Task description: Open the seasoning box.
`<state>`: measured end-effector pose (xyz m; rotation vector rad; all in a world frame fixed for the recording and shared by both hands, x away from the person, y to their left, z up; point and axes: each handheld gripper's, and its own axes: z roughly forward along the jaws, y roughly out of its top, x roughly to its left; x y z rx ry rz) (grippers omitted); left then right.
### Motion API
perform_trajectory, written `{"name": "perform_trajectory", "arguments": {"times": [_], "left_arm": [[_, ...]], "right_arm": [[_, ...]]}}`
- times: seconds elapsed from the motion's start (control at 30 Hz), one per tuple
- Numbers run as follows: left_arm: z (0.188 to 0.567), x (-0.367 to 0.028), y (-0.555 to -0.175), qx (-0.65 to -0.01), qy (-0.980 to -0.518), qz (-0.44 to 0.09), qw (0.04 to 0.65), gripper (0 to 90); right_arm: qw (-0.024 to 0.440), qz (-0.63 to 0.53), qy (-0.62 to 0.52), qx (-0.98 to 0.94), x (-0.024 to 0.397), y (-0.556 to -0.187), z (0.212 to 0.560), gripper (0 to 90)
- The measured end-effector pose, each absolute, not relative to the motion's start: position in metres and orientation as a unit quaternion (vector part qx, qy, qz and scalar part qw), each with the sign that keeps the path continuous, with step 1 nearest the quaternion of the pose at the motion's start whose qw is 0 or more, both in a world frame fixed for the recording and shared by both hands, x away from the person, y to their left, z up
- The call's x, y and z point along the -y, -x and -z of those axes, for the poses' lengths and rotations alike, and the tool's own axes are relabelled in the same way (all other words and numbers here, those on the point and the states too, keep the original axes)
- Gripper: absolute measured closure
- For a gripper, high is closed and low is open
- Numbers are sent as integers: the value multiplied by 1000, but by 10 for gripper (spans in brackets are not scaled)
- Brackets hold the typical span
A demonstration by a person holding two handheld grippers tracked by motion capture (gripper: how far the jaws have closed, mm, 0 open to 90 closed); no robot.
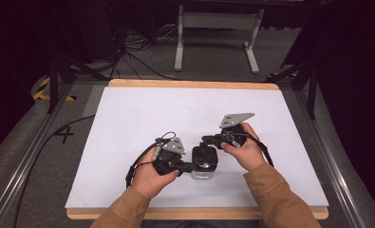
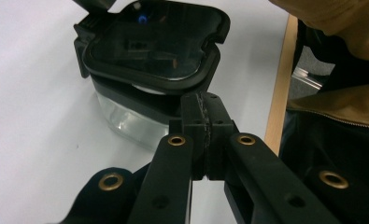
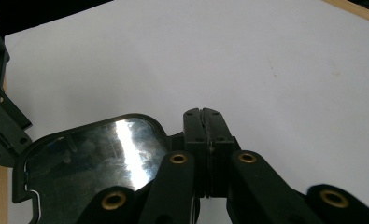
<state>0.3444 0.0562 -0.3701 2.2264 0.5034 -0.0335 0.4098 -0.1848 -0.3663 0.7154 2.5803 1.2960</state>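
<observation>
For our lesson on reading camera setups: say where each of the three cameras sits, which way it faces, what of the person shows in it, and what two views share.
High view: above the person's side, facing forward and down on the table; both forearms, hands, left gripper and right gripper show.
Left gripper view: rides the left gripper, looking along its shut jaws at the box; a sleeve at right.
Right gripper view: rides the right gripper, shut, looking over the lid and table.
Shared: both gripper views show the black-lidded box.

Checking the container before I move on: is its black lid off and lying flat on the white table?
No. In the left gripper view the black lid sits on the clear container.
</observation>
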Motion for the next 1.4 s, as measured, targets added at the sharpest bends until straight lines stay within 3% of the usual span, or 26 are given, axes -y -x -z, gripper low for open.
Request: {"name": "perform_trajectory", "arguments": {"times": [0.33, 0.83, 1.4], "left_arm": [[372, -54, -347, -203, -881, 8, 427, 898], [358, -54, -357, -203, -855, -7, 477, 896], [350, -57, -368, -209, -838, -21, 504, 889]], "right_arm": [[87, -445, -239, -858, 191, -404, 358, 900], [105, -427, -272, -856, 250, -363, 345, 900], [79, -425, -216, -876, 219, -332, 359, 900]]}}
